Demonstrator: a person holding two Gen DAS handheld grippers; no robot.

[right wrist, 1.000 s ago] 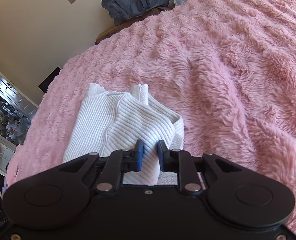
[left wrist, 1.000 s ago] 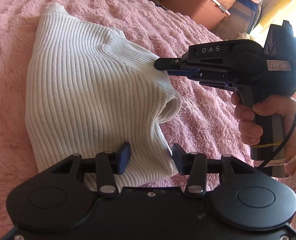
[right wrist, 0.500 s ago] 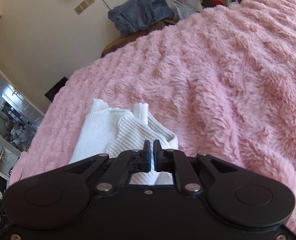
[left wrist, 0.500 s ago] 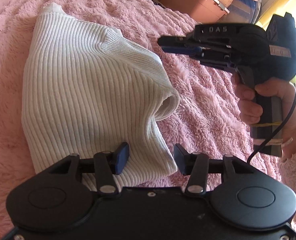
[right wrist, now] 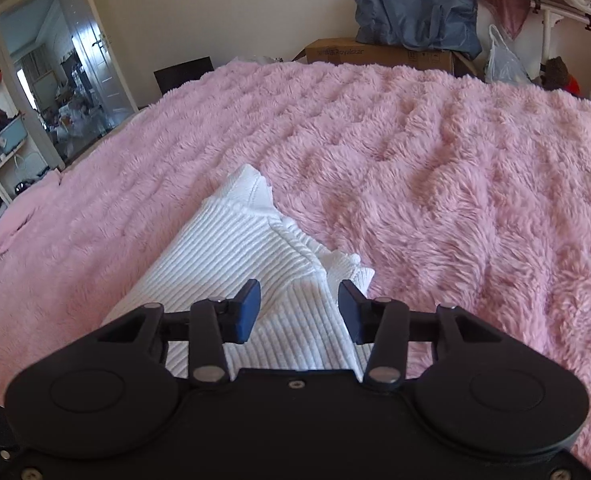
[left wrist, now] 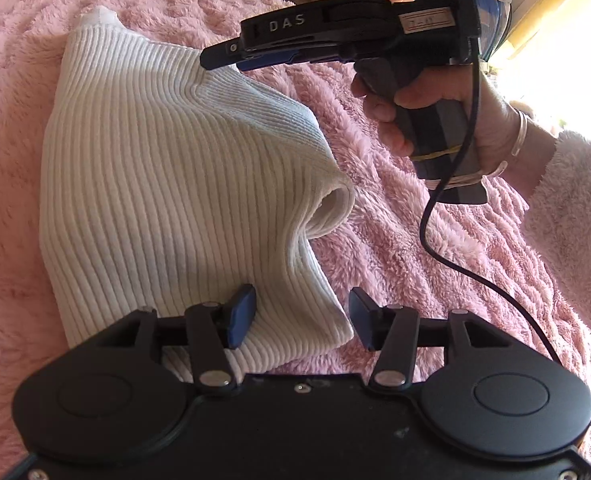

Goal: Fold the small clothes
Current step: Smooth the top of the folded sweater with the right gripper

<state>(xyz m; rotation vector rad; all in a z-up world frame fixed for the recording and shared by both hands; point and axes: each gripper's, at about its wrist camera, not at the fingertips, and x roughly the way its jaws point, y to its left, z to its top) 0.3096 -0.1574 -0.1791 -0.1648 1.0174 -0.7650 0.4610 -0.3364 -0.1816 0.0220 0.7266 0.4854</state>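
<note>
Left gripper [left wrist: 301, 312]: jaws are held wide apart, just opened further, nothing pinched; sweater corner lies between them.
White ribbed sweater [left wrist: 167, 168]: is laid folded on the pink blanket [left wrist: 395, 240], ahead of both grippers.
Right gripper [right wrist: 299, 306]: jaws just parted, nothing gripped, sweater below.

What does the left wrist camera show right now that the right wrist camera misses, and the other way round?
Only the left wrist view: the right gripper from the side, above the sweater, the hand holding it, and its cable.

Only the right wrist view: the wall, an open doorway, a cardboard box and the blue bag on it.

Both: the white ribbed sweater lying on the pink fuzzy blanket, with that camera's own gripper open over its near edge.
</note>
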